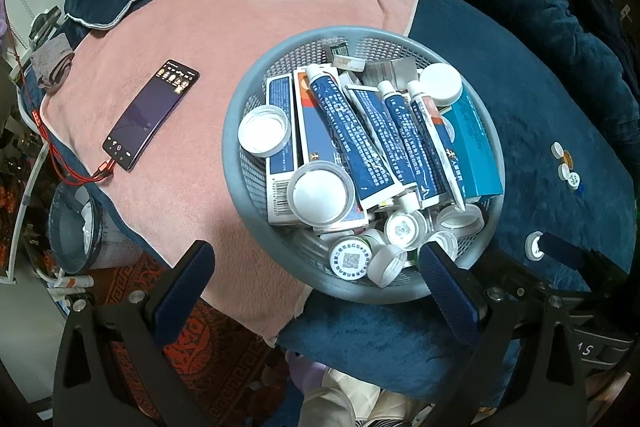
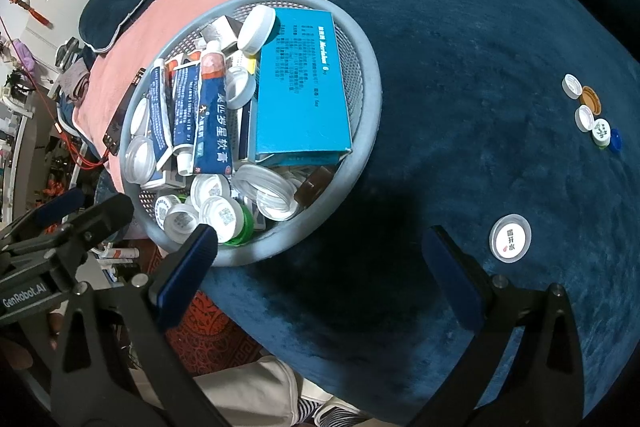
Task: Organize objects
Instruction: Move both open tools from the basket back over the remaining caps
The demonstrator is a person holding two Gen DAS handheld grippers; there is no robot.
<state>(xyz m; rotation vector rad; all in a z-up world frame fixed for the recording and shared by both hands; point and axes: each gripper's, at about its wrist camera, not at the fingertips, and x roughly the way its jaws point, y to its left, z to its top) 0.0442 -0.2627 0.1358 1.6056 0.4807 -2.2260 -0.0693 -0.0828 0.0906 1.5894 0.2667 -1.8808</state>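
Basket: I am looking at a round grey mesh basket (image 1: 236, 131) sitting on the bed, half on the pink towel (image 1: 224, 27) and half on the dark blue blanket (image 2: 460, 75); it is heaped with tubes (image 1: 344, 131), a teal box (image 2: 300, 87), jars and loose caps.
Sorted caps: A small row of caps (image 2: 588, 111) is lying on the blanket well to the right of the basket, with one white lid (image 2: 510, 237) apart from it, nearer me.
Left gripper: I am holding the left gripper (image 1: 316, 267) over the basket's near rim, jaws spread wide and gripping nothing.
Right gripper: The right gripper (image 2: 320, 251) is hovering over bare blanket between basket and white lid, jaws also wide apart and empty.
Risk: The pile is loose, so I judge that pinching one cap could drag its neighbours out, or tip the basket off the towel's edge.
Risk two: Caps set on soft plush may roll or land tilted.
Left view only: It is showing the phone (image 1: 150, 115) on its red cable (image 1: 76, 179) on the towel.
Right view only: It is showing the white lid's printed label and the brown and blue caps clearly.
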